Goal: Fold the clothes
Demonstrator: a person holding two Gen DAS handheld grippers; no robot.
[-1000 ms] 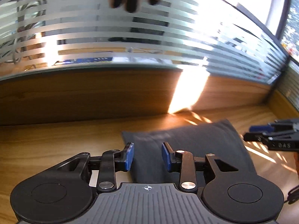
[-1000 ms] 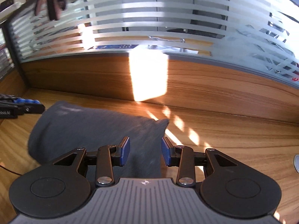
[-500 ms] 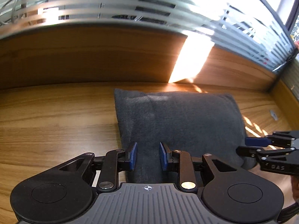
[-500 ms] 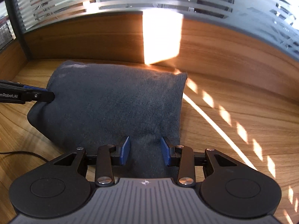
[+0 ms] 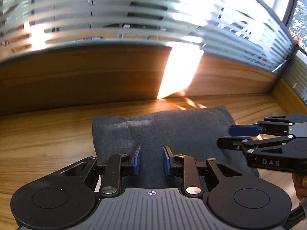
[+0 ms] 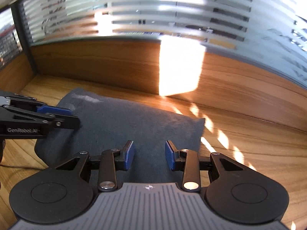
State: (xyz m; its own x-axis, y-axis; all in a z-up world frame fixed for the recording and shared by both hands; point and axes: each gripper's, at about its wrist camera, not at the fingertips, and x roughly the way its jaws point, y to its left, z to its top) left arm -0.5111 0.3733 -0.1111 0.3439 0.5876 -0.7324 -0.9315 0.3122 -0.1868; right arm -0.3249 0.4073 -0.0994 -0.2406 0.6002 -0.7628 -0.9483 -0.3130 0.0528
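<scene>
One dark grey garment [image 5: 163, 128], a soft fleecy-looking cloth, lies folded into a thick, roughly rectangular pad with rounded, puffy edges and a faint pale smudge near its far left corner. It rests flat on the wooden desk [image 5: 44, 134], toward the back edge, just in front of the wooden back panel [image 5: 76, 76] and the frosted striped glass [image 5: 115, 9] above it; a bright patch of sunlight falls on the panel and streaks the desk beside the garment's far right corner. There are two grippers. The left gripper [image 5: 150, 160] sits over the garment's near edge with its two blue pads [image 5: 135, 160] parted by a moderate gap, nothing between them. The right gripper [image 6: 149, 157] is likewise above the near edge, its blue pads [image 6: 129, 157] set a little wider apart and gripping nothing. In each wrist view the other gripper appears from the side, over the garment's side edge; whether either is touching the cloth cannot be told.
</scene>
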